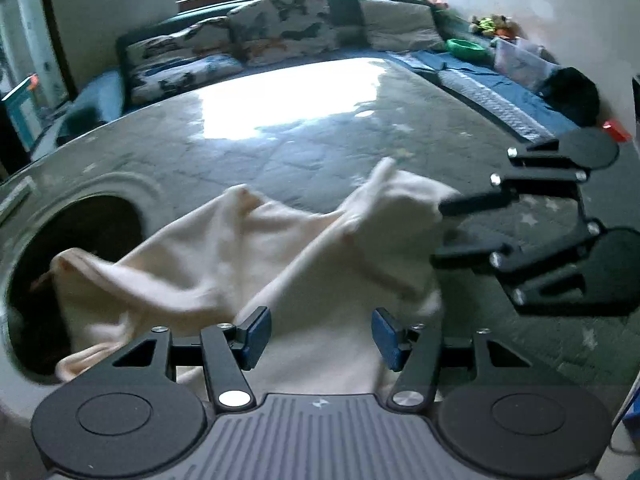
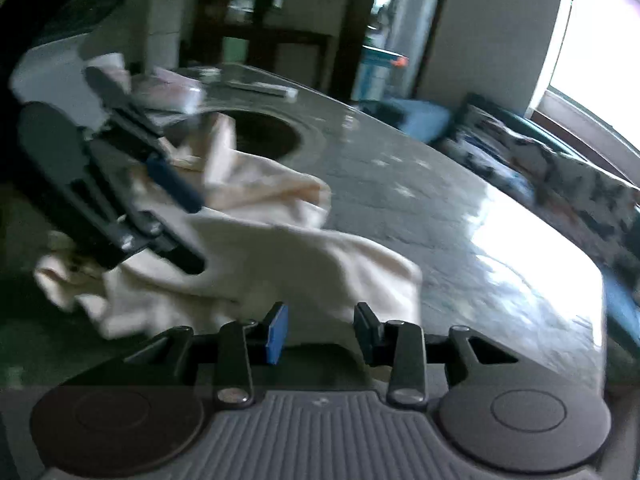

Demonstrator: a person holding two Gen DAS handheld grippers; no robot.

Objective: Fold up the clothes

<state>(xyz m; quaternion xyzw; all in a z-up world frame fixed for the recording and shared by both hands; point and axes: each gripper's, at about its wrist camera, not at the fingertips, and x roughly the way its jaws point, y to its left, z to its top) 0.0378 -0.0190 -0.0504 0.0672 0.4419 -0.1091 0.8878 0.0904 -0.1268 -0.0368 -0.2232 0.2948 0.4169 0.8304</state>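
Observation:
A cream garment [image 1: 248, 264] lies crumpled on a grey stone-look table [image 1: 280, 152], partly over a round dark hole [image 1: 80, 240]. My left gripper [image 1: 322, 338] is open just above the near part of the cloth, blue pads apart. My right gripper [image 1: 440, 228] shows at the right of the left wrist view, its fingers at the garment's right edge. In the right wrist view the garment [image 2: 280, 256] lies ahead of my open right gripper [image 2: 320, 332], and my left gripper [image 2: 188, 232] hovers over the cloth at the left.
A bench with patterned cushions [image 1: 280, 28] runs along the table's far side, with a blue mat [image 1: 500, 92], a green bowl [image 1: 466, 46] and a clear box [image 1: 520, 60] at the right. Flat items [image 2: 264, 88] lie on the table beyond the hole [image 2: 260, 136].

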